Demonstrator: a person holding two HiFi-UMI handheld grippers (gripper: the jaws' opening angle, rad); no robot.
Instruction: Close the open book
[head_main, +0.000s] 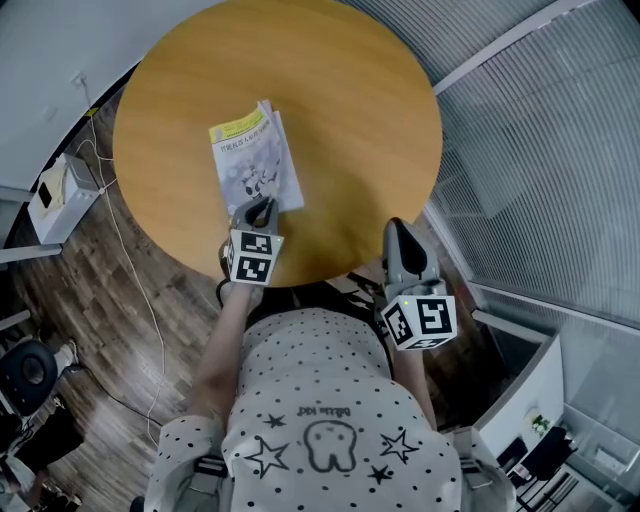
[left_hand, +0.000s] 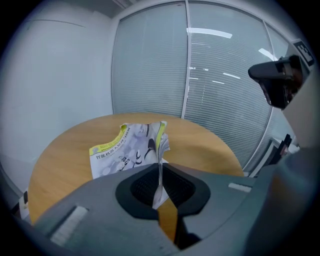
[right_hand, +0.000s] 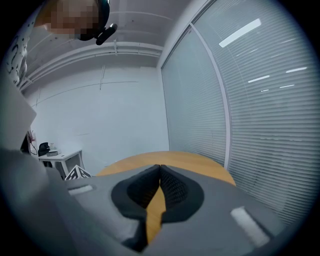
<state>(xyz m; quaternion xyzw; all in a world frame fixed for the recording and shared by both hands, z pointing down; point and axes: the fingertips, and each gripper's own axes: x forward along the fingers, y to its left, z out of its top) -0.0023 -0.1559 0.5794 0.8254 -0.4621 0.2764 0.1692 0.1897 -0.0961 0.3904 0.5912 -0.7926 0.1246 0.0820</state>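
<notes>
Evidently the closing is under way. The book (head_main: 256, 165) lies on the near left part of the round worktop (head_main: 350, 110), printed side up, its leaves fanned loosely along one long edge. The left tool (head_main: 260, 212) sits at the book's near edge, and its jaws are pressed together on a thin leaf that stands upright between the pads and curls above the rest. I judge this to be the last leaf or the cover, mid-fold.

The next move likely calls for carrying that leaf over onto the stack, lowering it until it lies flat, and only then letting go. A light sheet held by one corner may buckle or drag the book along.

The right tool (head_main: 398, 232) hangs over the worktop's near rim, well apart from the book, jaws together on nothing. It could steady the book if it slides.

Nothing else lies on the worktop. A white box (head_main: 55, 195) with cables sits on the floor to the left, and blinds (head_main: 540, 150) stand at right.
</notes>
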